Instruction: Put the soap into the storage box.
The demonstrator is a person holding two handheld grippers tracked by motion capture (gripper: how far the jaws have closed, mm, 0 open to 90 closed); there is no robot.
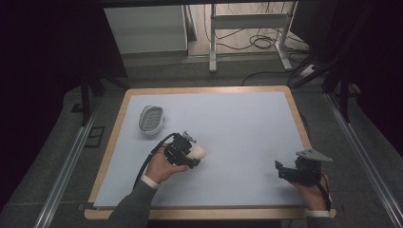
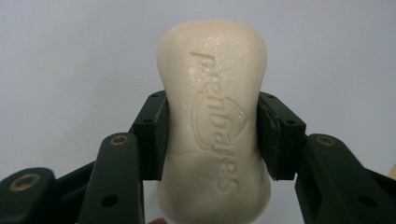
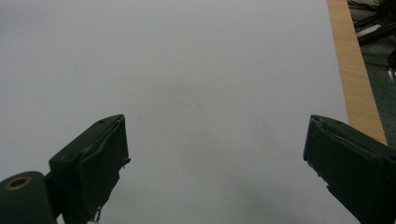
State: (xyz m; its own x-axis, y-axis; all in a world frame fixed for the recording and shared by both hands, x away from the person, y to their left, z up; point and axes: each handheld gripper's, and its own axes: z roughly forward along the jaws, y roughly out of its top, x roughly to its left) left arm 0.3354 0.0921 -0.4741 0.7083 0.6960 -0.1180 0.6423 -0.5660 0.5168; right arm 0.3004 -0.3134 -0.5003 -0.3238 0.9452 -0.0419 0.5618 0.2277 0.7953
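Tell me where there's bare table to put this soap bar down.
The widest bare stretch is the middle and far right of the table, between the soap bar in the left gripper and the open right gripper. The far left corner is taken by the soap dish.

Dish [image 1: 151,118] behind-left of soap [image 1: 197,152]

A: What does the left tool [image 2: 212,135] hold?
B: A cream soap bar [image 2: 213,116] with embossed lettering, both black jaws pressed against its narrowed middle.
A: And behind it?
B: The pale table [image 2: 70,56].
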